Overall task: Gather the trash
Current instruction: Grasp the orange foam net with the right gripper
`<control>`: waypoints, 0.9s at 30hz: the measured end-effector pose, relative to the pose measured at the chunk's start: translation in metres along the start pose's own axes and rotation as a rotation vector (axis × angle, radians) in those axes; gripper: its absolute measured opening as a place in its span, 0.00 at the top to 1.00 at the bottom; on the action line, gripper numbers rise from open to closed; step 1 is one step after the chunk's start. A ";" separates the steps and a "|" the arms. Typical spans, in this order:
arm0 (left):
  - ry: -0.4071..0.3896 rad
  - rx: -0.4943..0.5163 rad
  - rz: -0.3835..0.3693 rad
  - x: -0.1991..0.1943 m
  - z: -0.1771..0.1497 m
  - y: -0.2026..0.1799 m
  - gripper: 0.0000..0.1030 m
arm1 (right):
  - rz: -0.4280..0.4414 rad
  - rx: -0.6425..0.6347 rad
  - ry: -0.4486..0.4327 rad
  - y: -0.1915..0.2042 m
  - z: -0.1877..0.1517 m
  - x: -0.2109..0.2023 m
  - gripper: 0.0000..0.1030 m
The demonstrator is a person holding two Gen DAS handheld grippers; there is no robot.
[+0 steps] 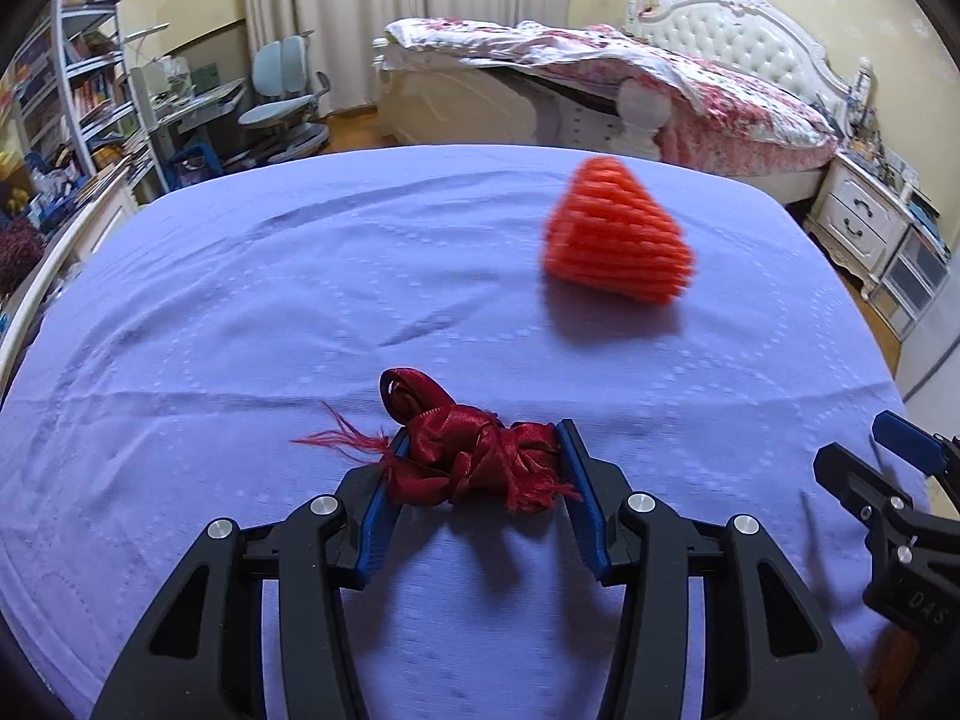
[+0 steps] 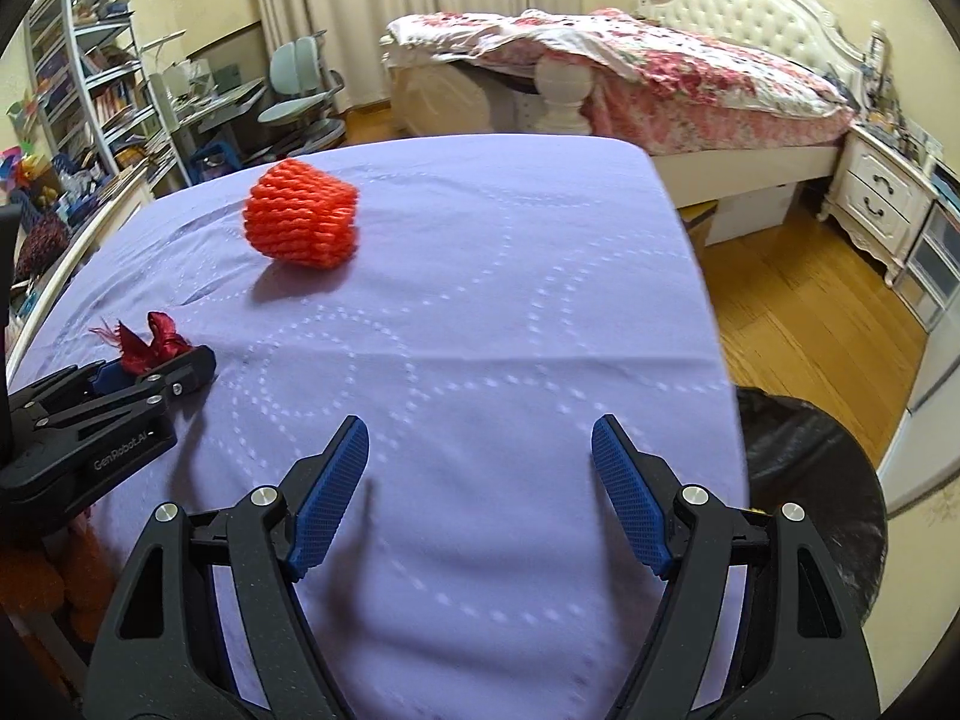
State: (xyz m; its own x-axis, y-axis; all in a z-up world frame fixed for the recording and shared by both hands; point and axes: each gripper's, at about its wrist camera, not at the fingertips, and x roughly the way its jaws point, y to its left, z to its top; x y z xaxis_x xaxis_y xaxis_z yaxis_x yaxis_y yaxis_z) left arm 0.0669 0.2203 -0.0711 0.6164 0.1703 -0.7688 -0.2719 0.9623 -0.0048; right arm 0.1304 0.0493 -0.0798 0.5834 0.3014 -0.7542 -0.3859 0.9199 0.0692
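Left tongs (image 1: 480,456) pinching a crumpled dark red ribbon (image 1: 474,450), blue pads pressed against either flank of the bundle, frayed threads trailing out to the left; the ribbon sits low over the lilac-covered worktop (image 1: 240,300), at its near edge, whether lifted clear or resting cannot be told; right tongs (image 2: 480,480) spread wide with nothing between them, hovering above bare cloth nearer the worktop's right edge.

Second piece of trash: an orange foam fruit net (image 2: 300,216), lying on its side toward the far part of the worktop, well apart from both tongs; in the right wrist view it lies ahead and to the left of the spread tongs, in the left wrist view ahead and to the right of the ribbon; so it sits roughly between the two lines of reach, and the free right tongs are judged the ones placed to take it. Its open end seems to face left and its ribbed body runs crosswise, though blur leaves the axis uncertain.

A black-lined bin (image 2: 810,480) stands just beside the worktop's right edge, near the right tongs; likely destination for the ribbon.
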 end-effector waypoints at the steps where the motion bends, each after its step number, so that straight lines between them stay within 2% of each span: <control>1: -0.001 -0.006 0.007 0.001 0.001 0.004 0.53 | 0.005 -0.011 0.003 0.008 0.004 0.005 0.27; 12: -0.002 -0.088 0.059 0.014 0.017 0.060 0.53 | 0.032 -0.092 0.038 0.069 0.040 0.050 0.26; 27: -0.007 -0.121 0.039 0.022 0.024 0.078 0.52 | -0.011 -0.122 0.049 0.106 0.079 0.090 0.23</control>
State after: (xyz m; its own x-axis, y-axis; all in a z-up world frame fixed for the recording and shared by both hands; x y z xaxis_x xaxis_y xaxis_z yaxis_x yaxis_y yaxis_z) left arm 0.0772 0.3043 -0.0729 0.6086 0.2090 -0.7655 -0.3827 0.9224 -0.0524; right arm 0.1989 0.1942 -0.0889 0.5538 0.2757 -0.7857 -0.4653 0.8850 -0.0174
